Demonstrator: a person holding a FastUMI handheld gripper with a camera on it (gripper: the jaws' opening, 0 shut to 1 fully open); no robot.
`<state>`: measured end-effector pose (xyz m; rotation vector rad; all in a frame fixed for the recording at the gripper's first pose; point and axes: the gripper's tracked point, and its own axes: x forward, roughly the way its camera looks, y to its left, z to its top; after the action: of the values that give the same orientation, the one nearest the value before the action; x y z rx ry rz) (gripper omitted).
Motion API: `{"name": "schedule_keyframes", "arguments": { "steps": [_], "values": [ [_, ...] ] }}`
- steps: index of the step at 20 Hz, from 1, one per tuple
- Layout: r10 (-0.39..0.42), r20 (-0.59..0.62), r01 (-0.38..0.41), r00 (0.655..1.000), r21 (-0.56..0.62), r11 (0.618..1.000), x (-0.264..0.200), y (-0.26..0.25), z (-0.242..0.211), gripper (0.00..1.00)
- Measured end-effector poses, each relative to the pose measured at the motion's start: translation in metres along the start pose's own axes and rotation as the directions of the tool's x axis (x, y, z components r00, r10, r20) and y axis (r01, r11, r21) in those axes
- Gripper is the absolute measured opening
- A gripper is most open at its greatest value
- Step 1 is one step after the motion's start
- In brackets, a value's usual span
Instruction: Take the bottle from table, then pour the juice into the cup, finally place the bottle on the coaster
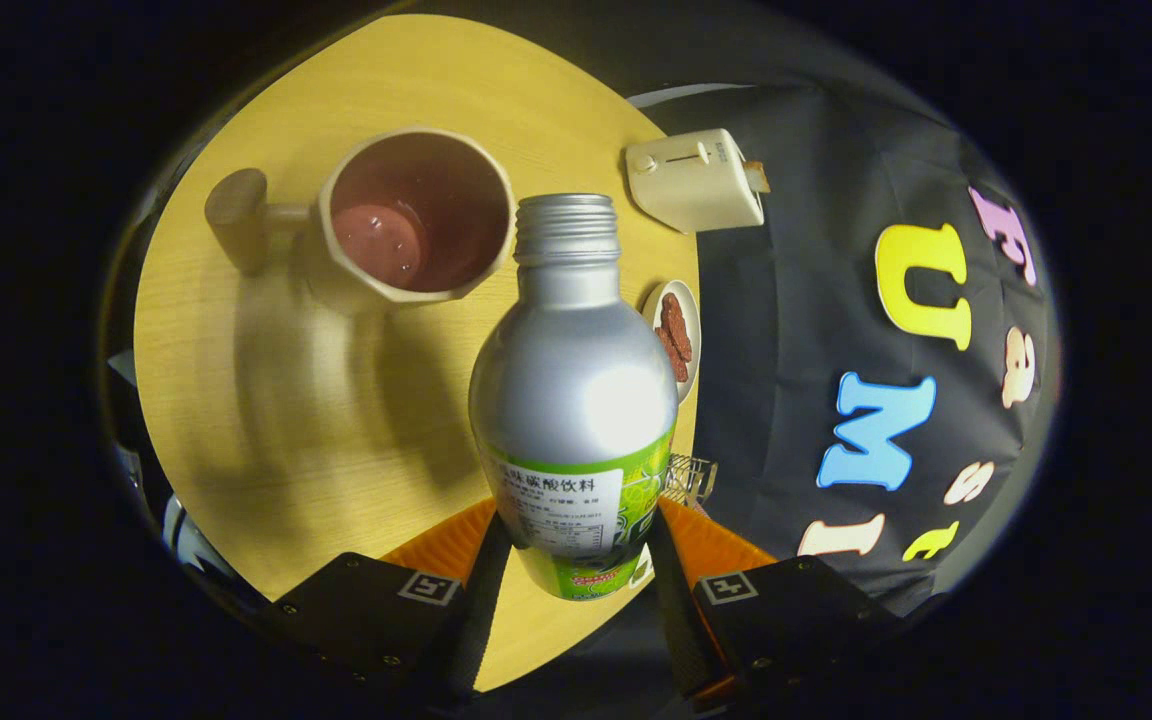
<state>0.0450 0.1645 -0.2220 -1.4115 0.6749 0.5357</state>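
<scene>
**A:** What sort of thing is the bottle [572, 400] to carry?

**B:** It looks like thin metal, smooth and glossy, with a paper label round the lower body. I would judge it stiff enough not to buckle under a moderate squeeze, but slippery on the bare shoulder. The cap is off, so the threaded neck is open, and any sharp tip will spill whatever is inside. How full it is I cannot tell, so its weight is a guess.

**A:** Where should it be held?

**B:** Low on the labelled part, where the sides run straight. That is where the hand-held gripper [576, 570] has it: the bottle stands between the two fingers, each pressing a side of the lower body, so the gripper is clamped on it.

**A:** And the pose?

**B:** The gripper looks down steeply over the table [266, 420], with the bottle's neck pointing ahead, away from the fingers. The bottle appears lifted off the table, though its base is hidden.

**A:** What lies beyond it?

**B:** The cup [406, 225] sits ahead and to the left of the neck, with its handle on the far left side and reddish liquid already in the bottom. The bottle's mouth is close to the cup's rim but beside it, not over the opening. A toaster [696, 180] stands ahead to the right, and a small plate of biscuits [678, 335] lies just right of the bottle's shoulder.
</scene>
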Motion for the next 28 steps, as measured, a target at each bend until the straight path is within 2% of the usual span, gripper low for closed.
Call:
{"name": "schedule_keyframes", "arguments": {
  "steps": [5, 9, 14, 18, 28],
  "values": [
    [0.052, 0.051, -0.062, 0.997, 0.220, 0.974, 0.005, 0.006, -0.008, 0.73],
    [0.069, 0.102, -0.104, 0.992, 0.382, 0.918, 0.013, 0.004, -0.014, 0.72],
    [0.070, 0.161, -0.151, 0.984, 0.570, 0.808, 0.025, -0.005, -0.026, 0.72],
    [0.051, 0.219, -0.191, 0.974, 0.690, 0.698, 0.032, -0.020, -0.030, 0.73],
    [-0.016, 0.352, -0.304, 0.936, 0.830, 0.467, 0.057, -0.050, -0.026, 0.73]
  ]
}}
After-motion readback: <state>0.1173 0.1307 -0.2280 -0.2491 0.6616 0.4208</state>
